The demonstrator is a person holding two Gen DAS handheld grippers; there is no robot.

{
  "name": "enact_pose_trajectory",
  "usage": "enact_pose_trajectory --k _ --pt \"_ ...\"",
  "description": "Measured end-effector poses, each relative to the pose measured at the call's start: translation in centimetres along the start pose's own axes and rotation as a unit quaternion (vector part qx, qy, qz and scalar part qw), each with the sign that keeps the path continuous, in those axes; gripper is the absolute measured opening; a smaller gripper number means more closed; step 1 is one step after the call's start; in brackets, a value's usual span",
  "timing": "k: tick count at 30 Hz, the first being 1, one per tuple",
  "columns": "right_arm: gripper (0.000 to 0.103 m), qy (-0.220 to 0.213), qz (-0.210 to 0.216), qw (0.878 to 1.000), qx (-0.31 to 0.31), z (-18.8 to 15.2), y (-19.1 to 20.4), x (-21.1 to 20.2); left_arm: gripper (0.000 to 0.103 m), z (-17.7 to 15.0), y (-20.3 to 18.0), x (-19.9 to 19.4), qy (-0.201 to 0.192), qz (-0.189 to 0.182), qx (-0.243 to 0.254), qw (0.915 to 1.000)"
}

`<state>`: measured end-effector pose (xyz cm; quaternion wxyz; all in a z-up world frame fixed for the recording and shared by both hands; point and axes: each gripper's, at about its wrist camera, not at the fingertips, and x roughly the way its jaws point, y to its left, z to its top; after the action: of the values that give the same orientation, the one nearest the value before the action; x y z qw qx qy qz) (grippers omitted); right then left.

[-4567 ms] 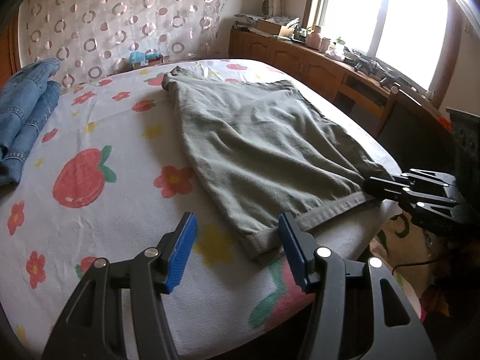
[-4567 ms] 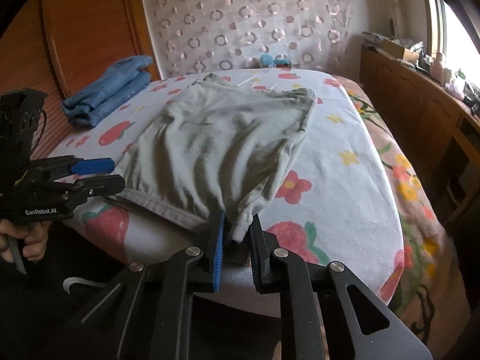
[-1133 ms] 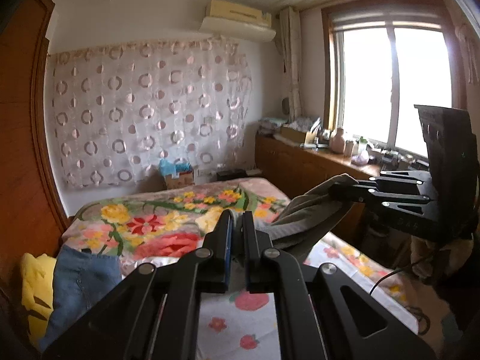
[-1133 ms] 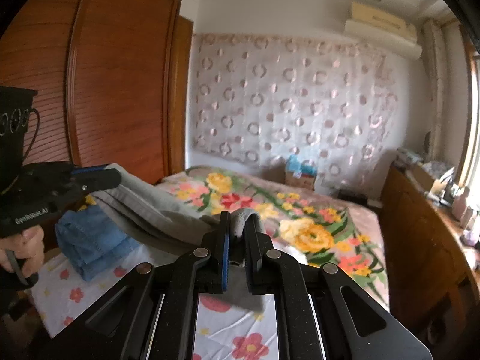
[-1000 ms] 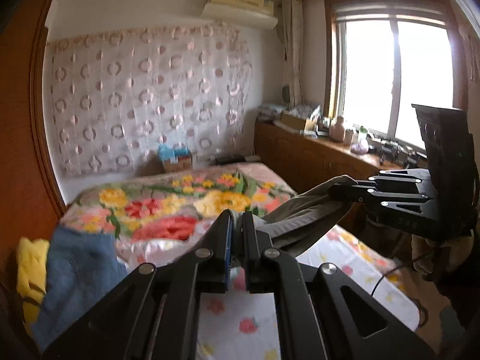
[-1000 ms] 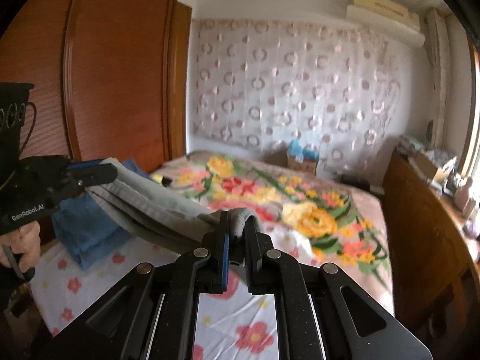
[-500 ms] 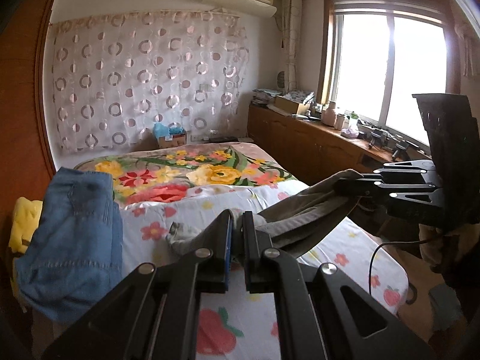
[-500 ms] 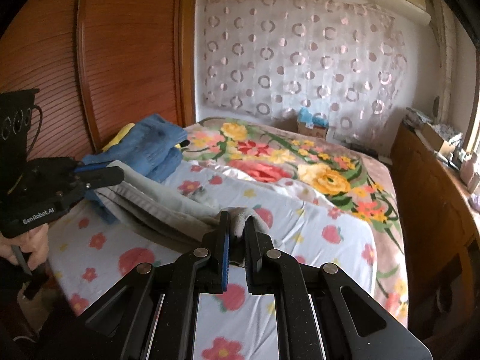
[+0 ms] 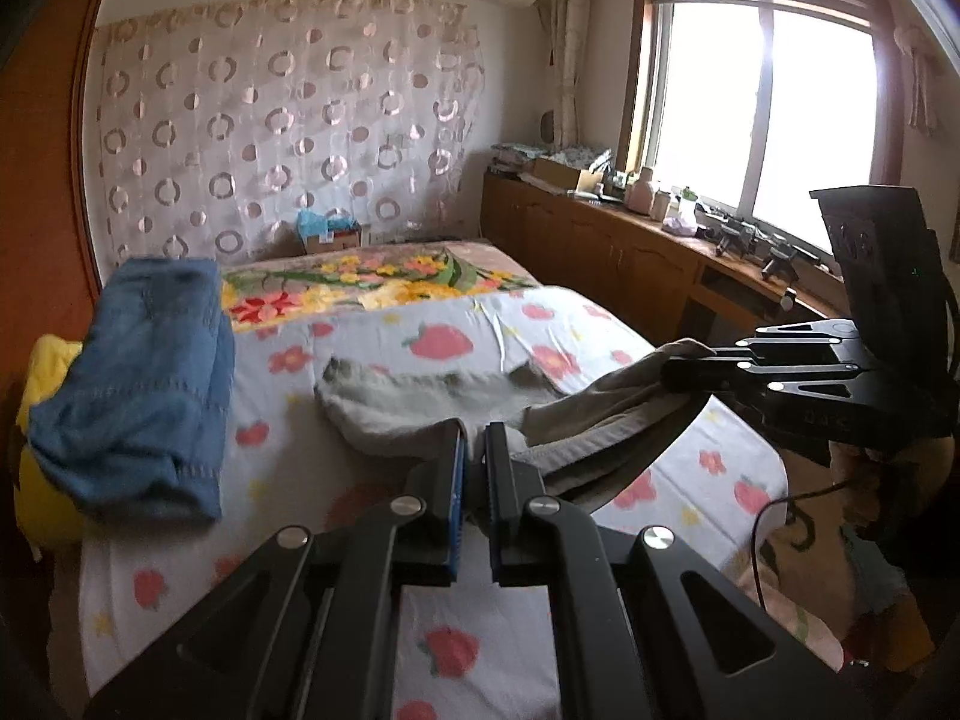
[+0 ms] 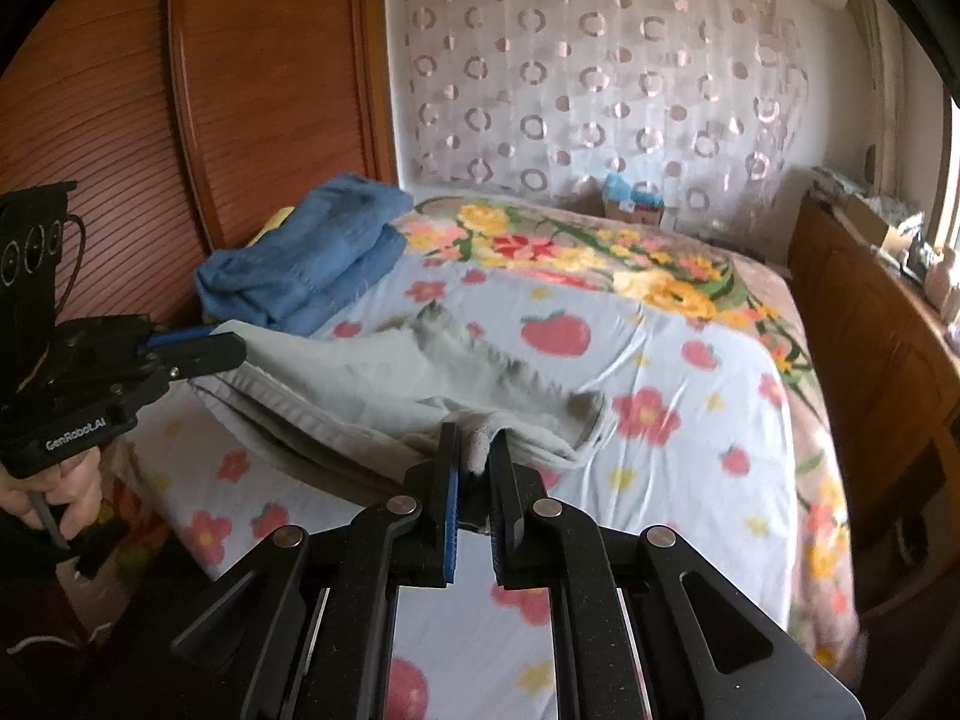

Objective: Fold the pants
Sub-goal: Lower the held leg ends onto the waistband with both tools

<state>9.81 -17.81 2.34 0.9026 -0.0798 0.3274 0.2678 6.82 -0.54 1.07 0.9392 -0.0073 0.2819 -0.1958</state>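
The grey-green pants [image 9: 414, 405] hang between my two grippers, and their far end rests on the strawberry-print bed sheet [image 9: 456, 324]. My left gripper [image 9: 476, 429] is shut on one corner of the near edge. In the left wrist view my right gripper [image 9: 678, 363] pinches the other corner at the right. In the right wrist view my right gripper [image 10: 474, 438] is shut on the pants [image 10: 384, 378], and my left gripper [image 10: 225, 341], held in a hand [image 10: 60, 492], grips the cloth at the left. The near edge sags between the two grips.
Folded blue jeans [image 9: 138, 384] lie at the bed's left side on something yellow [image 9: 42, 372]. A wooden wardrobe [image 10: 240, 90] stands on the left. A low wooden cabinet [image 9: 600, 252] with clutter runs under the window on the right. A small box [image 9: 330, 234] sits at the far wall.
Both grippers came down and forward with the pants still in them. The hanging end of the pants has landed on the sheet and spreads out there.
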Motion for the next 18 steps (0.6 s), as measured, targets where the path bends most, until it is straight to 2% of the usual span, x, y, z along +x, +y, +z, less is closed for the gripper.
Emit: enact_pose_trajectory --k 7,18 --pt "0.005 0.003 0.019 0.999 0.033 -3.2 -0.2 0.5 0.003 -2.2 -0.4 0.2 0.015 -0.004 -0.005 0.9999" --pt "0.005 0.001 0.031 0.998 0.057 -5.9 0.0 0.8 0.003 -4.1 -0.8 0.4 0.026 -0.012 -0.017 0.9994"
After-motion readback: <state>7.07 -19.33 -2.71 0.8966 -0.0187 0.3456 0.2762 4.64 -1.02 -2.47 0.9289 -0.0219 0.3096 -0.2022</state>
